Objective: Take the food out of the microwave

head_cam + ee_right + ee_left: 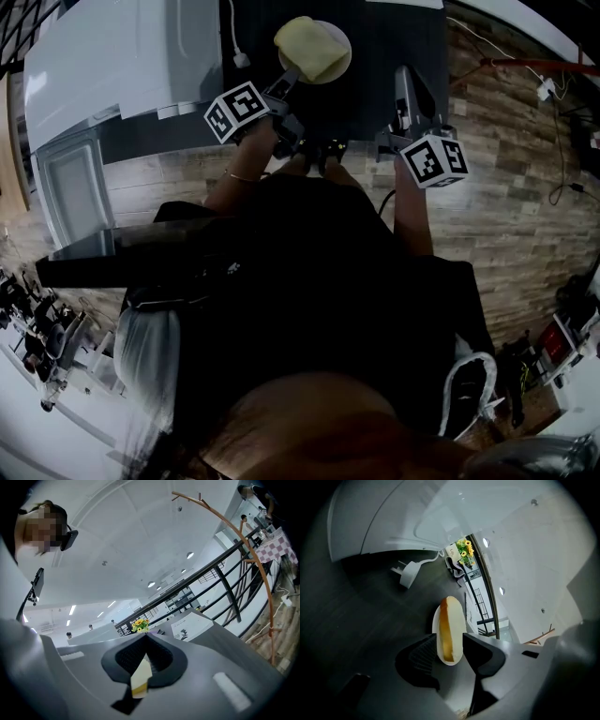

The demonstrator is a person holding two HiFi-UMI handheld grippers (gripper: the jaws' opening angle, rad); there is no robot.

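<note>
Dark clothing [309, 281] of the person fills the near part of the head view, w/ both forearms reaching fwd to the bench [394, 37]. Far left: white microwave [122, 56], door [70, 192] looks swung open; the food is already out of it. Next, left hand-held gripper [449, 638]: jaws spread wide, released, straddling the near rim of the plate [435, 625] w/o squeezing it. Plate sits on the dark bench just right of the microwave, bread roll [450, 630] lying on it, white plug [407, 573] nearby. Roll prob. light and soft, squashes easily, and could slide off if the plate tips. Plate is stiff, breakable, a bit slick. Best hold = plate rim, kept level, not the bread. Left gripper angles down toward the plate, forearm bent in across the body. Right hand-held gripper [144, 637], further right: clenched shut, pointing about level, away from the person, apart from the plate. Small pale yellow strip [139, 679] shows at the pad seam; can't tell if it's part of the gripper.
</note>
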